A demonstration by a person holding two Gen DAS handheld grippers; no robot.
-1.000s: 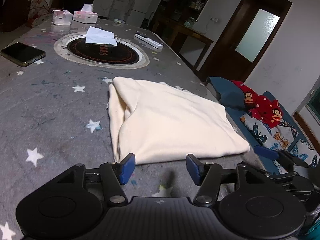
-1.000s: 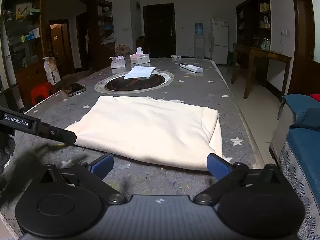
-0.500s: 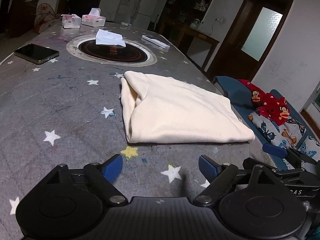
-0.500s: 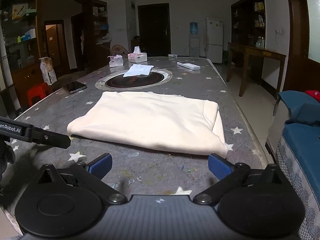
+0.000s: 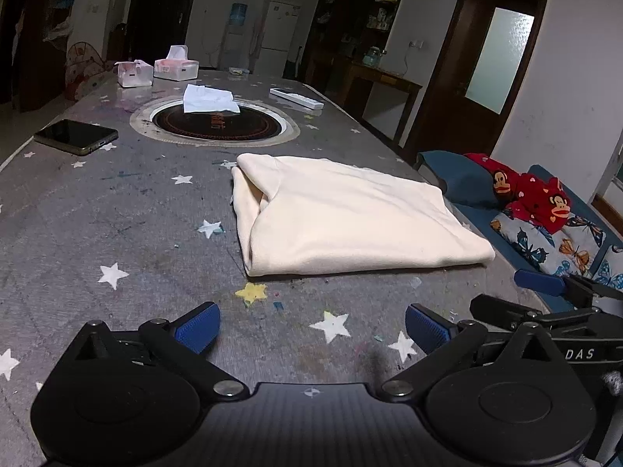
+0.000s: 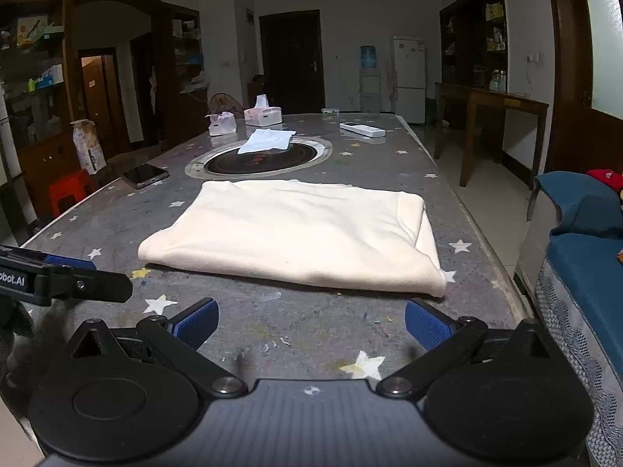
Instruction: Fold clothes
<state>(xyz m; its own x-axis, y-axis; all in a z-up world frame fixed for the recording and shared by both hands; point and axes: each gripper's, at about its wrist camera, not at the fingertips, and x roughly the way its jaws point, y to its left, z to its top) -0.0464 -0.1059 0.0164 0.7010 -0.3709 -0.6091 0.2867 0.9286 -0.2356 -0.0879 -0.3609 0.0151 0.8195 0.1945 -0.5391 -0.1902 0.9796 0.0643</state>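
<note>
Seen from the left: left gripper hovering over the near edge of the tabletop, jaws opening wide, nothing between them, only star-printed cover below. Ahead, apart from both blue pads, cream garment, lying toward the right side of the tabletop, between the round inset hotplate at the centre and the near edge. Already folded into a flat, layered rectangle, with a tucked flap showing at its left end. Judged mostly done; at most one more fold in half, or some squaring of the edges, left to do.

Bare cover to the left of the garment, wide and free, up to a phone near the left edge. Farther off, a loose tissue on the hotplate, two tissue boxes and a white remote toward the far end, all well away from the work.

On the right: right gripper, likewise released, jaws spread with nothing held, poised over the near strip of tabletop. Garment's right end close to the right edge of the tabletop, so little spare room there; beyond that edge, a blue sofa.
</note>
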